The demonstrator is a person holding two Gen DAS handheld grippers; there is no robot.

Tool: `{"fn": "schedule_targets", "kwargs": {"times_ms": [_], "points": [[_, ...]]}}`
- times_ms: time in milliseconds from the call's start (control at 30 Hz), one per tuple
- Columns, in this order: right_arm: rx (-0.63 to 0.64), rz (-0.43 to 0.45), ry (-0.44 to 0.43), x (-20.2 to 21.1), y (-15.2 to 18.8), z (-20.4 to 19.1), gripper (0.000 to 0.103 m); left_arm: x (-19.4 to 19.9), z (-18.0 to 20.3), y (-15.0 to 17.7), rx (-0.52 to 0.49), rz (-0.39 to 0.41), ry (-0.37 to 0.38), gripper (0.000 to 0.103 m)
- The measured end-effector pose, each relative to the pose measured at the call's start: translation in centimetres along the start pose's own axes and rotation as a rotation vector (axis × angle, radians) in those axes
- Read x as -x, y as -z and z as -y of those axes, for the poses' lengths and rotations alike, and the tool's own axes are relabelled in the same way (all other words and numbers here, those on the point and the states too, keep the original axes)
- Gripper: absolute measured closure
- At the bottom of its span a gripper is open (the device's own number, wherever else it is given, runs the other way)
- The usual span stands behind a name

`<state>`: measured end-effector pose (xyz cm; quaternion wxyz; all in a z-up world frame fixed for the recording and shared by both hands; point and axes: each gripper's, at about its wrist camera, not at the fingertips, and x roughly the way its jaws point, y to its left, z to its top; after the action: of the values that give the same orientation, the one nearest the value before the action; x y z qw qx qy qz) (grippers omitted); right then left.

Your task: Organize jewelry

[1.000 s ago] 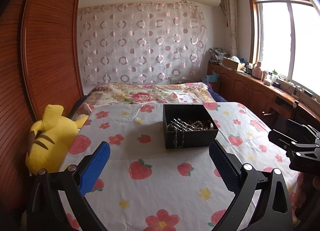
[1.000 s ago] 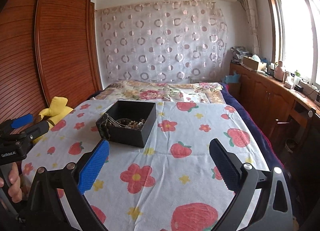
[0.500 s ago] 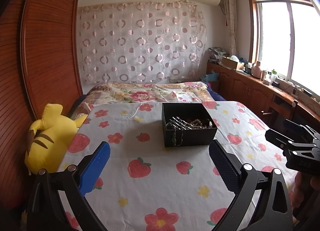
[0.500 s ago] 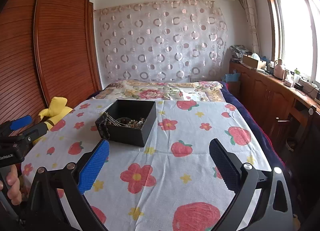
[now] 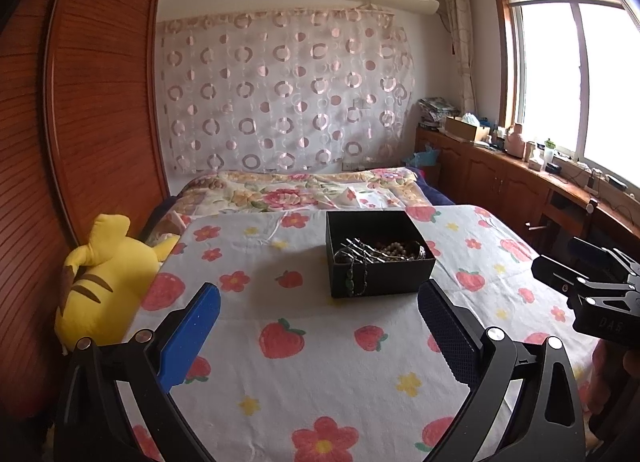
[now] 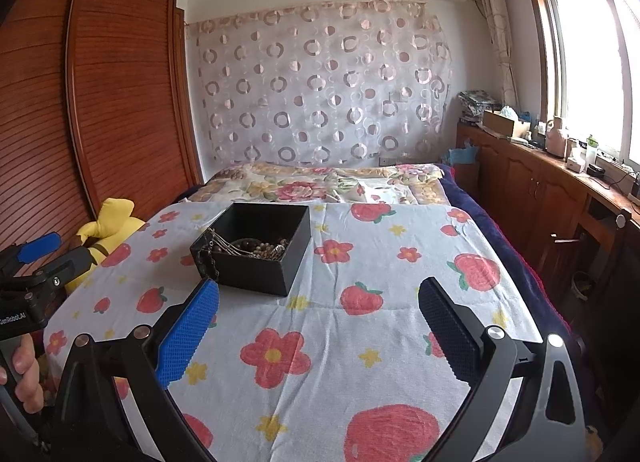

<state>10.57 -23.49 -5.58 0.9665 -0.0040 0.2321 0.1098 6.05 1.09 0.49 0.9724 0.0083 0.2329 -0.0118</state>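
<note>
Both hand-held grippers hang spread and empty above the near end of the bed. Low in the left wrist view, the left hand-held gripper (image 5: pixel 318 322) shows one blue pad and one dark pad wide apart, with only the strawberry-and-flower sheet (image 5: pixel 320 374) between them. The right hand-held gripper (image 6: pixel 318 322) is spread the same way in its own view, also over bare sheet. Each appears at the edge of the other's picture, and a hand (image 6: pixel 24 378) grips the left one's handle at the lower left of the right wrist view.

Further up, in the middle of the frame, an open black box (image 5: pixel 384 282) sits on the sheet, apart from both grippers. Inside lies a loose heap of jewelry (image 5: pixel 380 250): beads and some metal chains, mixed together. One dark strand (image 5: pixel 356 280) hangs over the box's near wall and down its outside.

As a judgement, the jewelry is gathered in the box but looks unsorted, and the hanging strand is not tucked in. No piece can be seen on the sheet. This fits either a heap waiting to be sorted or pieces just collected, with tidying left.

At the left of the frame a yellow plush toy (image 5: pixel 104 282) leans by the wardrobe (image 5: pixel 80 121); a folded flowered quilt (image 5: pixel 296 191) lies beyond.
</note>
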Motion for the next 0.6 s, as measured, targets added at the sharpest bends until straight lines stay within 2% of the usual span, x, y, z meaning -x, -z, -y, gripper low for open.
{"fn": "schedule_targets", "kwargs": {"times_ms": [600], "points": [[-0.004, 0.005, 0.002, 0.07, 0.07, 0.20, 0.002, 1.02, 0.17, -0.49, -0.006, 0.026, -0.002, 0.007]]}}
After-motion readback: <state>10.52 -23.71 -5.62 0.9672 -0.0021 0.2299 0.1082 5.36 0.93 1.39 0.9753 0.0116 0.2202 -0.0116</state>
